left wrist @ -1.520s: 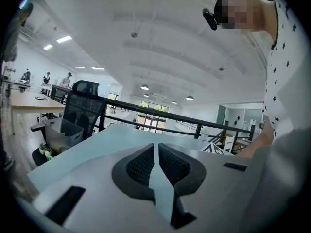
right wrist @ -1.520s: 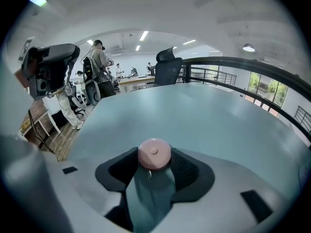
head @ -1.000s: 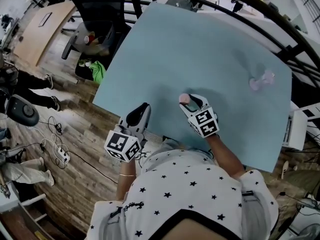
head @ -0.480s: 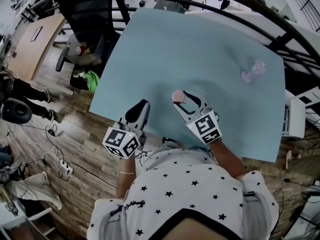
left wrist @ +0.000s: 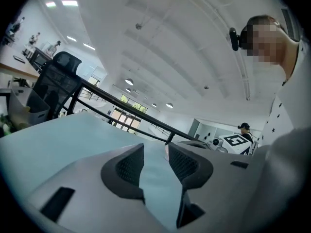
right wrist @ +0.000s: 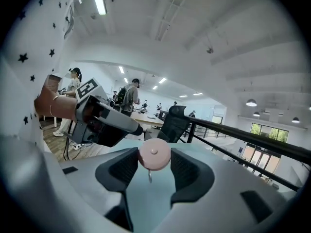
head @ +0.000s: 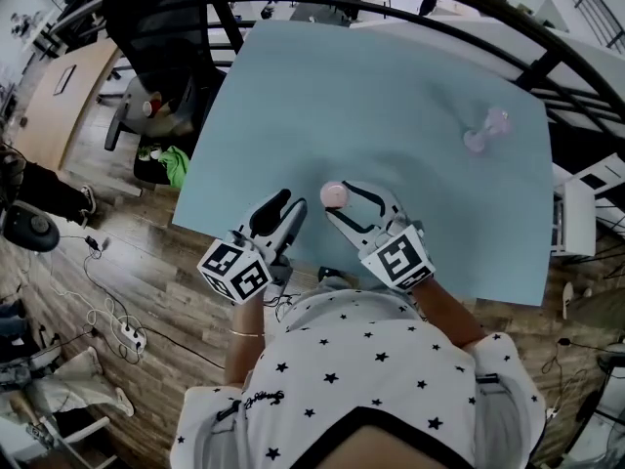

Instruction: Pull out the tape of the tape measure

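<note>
Right claw (head: 339, 199) is up off the blue table (head: 420, 76) and clenched on the tape measure (head: 334, 194). In the right gripper view that round pink case (right wrist: 154, 155) is wedged square between the two pads at the very tip of the right claw (right wrist: 154, 151), both pads pressing its sides. A small metal pull tab (right wrist: 149, 177) dangles just under the case, hanging down into the gap between the jaws. Over to the left claw (head: 285, 213): its jaws have just been opening, and the left gripper view shows them standing apart with only bare table between the pads (left wrist: 130, 168), so that left claw (left wrist: 155, 149) is released and holding nothing. From the head view it sits just to the left of the right claw's tip, nose aimed toward the pink case, near it but with a sliver of table showing between them. The right gripper view agrees, with the left claw's dark body (right wrist: 104, 120) coming in from the left, just beyond the case. Well beyond the right claw and off to its right, a pale pink object (head: 485, 131) lies alone on the table.
</note>
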Demonstrator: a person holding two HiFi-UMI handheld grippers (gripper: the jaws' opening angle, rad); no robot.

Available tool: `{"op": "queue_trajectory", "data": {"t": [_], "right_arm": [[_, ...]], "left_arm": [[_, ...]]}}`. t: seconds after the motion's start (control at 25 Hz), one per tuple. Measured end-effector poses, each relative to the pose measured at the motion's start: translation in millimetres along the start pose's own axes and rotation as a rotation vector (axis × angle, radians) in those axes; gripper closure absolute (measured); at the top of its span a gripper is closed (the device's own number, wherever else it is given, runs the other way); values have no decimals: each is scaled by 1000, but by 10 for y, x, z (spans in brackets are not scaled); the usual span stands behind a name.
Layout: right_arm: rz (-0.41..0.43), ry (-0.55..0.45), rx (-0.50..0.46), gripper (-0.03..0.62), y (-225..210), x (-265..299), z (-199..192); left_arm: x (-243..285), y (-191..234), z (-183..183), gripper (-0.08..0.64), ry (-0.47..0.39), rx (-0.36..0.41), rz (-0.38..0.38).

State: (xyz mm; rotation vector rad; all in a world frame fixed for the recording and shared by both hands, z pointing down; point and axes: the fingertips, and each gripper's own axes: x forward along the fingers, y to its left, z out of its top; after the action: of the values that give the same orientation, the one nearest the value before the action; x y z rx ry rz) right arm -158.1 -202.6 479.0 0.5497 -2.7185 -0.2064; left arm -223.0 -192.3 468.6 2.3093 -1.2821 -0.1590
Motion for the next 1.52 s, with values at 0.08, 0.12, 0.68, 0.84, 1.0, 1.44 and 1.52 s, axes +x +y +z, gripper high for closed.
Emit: {"op": "queue_trajectory", "data": {"t": [0.08, 0.12, 0.68, 0.84, 1.0, 1.44, 1.52], "right_arm": [[8, -11, -22, 385, 47, -8, 38], [13, -17, -33, 385, 69, -11, 58], [93, -60, -116, 385, 244, -21, 256], [101, -63, -135, 385, 265, 11, 274], [111, -61, -126, 385, 268, 36, 266], [131, -90, -90, 385, 222, 88, 272], [127, -74, -80, 395, 191, 80, 207]], "left_arm": [[13, -30, -2, 393, 2, -23, -22], [22, -47, -2, 393, 4, -32, -32], [157, -318, -62, 342, 52, -157, -205], [183, -315, -66, 377, 48, -193, -224], [192, -306, -60, 423, 52, -200, -236], [210, -268, 31, 474, 37, -188, -240], [200, -232, 77, 474, 19, -187, -233]]}}
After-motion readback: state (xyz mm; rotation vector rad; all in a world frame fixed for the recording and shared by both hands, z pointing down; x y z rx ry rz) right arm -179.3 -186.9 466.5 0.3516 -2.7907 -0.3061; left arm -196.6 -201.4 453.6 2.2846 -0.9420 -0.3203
